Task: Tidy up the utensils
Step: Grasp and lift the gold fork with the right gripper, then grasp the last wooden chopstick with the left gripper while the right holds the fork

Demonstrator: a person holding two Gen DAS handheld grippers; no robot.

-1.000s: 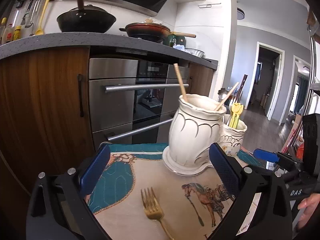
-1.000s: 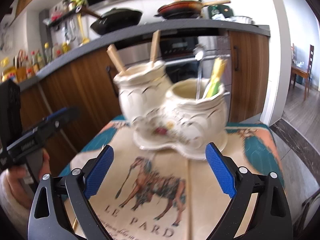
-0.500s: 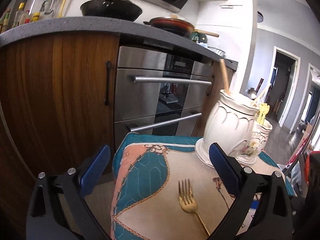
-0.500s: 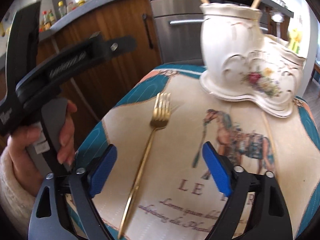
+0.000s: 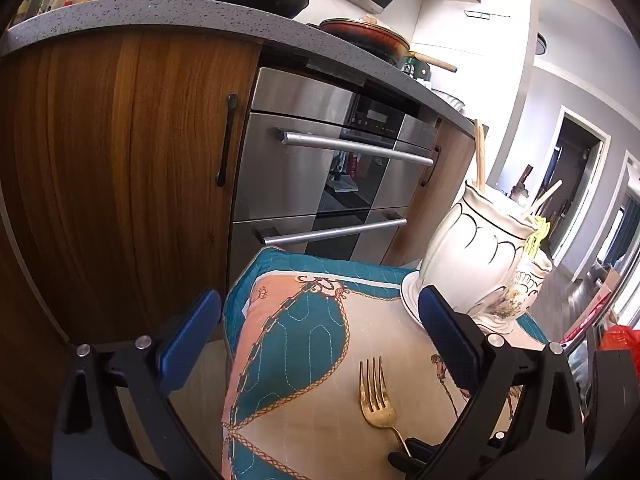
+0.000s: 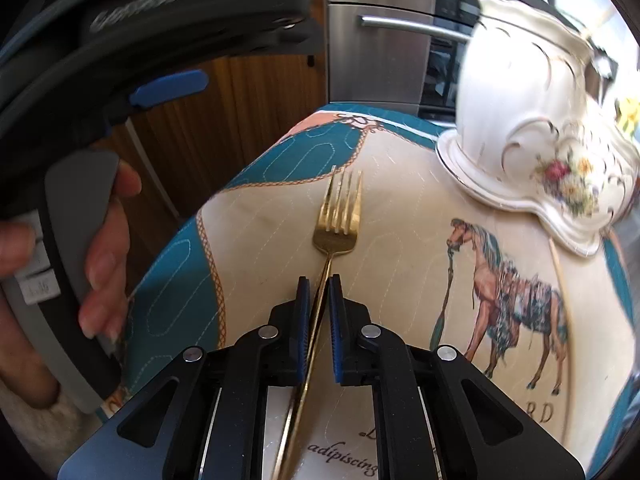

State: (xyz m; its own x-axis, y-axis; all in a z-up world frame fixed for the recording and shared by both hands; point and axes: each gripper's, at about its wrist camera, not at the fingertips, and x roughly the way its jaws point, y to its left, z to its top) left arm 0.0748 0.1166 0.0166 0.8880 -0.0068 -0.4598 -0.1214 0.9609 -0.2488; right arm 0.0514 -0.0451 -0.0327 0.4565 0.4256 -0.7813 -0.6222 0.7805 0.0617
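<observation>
A gold fork [image 6: 338, 216] lies on the horse-print cloth [image 6: 400, 264], tines pointing away. My right gripper [image 6: 319, 286] has closed around its handle just behind the head; the blue pads [image 6: 303, 312] sit on both sides of it. The fork also shows in the left wrist view [image 5: 376, 400]. My left gripper [image 5: 316, 324] is open and empty, held above the cloth's left edge. A white ceramic utensil holder [image 5: 476, 256] with wooden sticks and yellow utensils stands at the far right of the cloth, also in the right wrist view [image 6: 528, 112].
A steel oven [image 5: 332, 184] and a wooden cabinet door [image 5: 120, 168] stand right behind the cloth-covered table. A counter [image 5: 160, 16] above carries a black wok and a red pan. The left hand-held gripper [image 6: 88, 92] is close on the left in the right wrist view.
My right gripper dropped to the fork and shut around its handle. My left gripper swung left, away from the holder, and stayed open.
</observation>
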